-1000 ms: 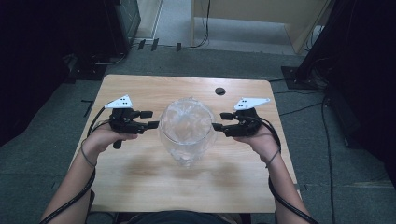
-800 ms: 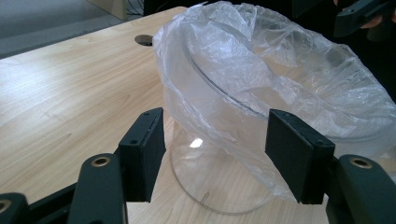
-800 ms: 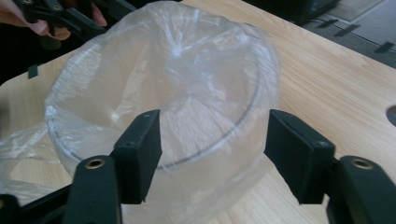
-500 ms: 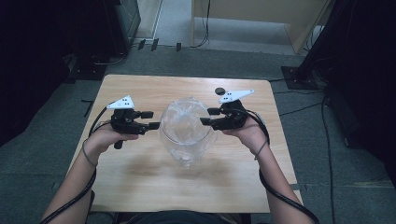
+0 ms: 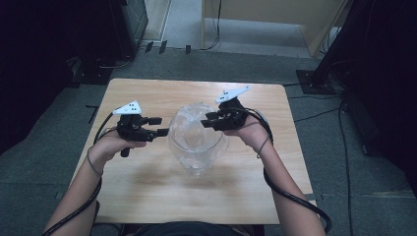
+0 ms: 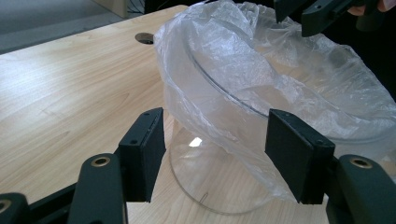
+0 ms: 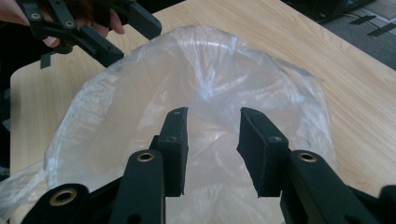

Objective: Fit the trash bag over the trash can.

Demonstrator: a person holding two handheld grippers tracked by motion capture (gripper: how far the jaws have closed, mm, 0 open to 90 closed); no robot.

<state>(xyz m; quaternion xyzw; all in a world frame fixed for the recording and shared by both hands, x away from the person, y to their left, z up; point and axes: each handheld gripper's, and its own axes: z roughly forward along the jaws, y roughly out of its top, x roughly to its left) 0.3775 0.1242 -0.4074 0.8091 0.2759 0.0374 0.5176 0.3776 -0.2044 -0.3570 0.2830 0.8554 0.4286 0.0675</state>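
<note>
Two grippers: flank bowl, mid-worktop.
Bag: lines bowl, draped over rim.
Right gripper: nearer, jaws just closing, film between, ungripped.
Left gripper: released, beside rim.

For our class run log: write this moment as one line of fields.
scene: clear bowl lined with plastic bag on table | left gripper: open beside bowl | right gripper: jaws closing over bag, open
</note>
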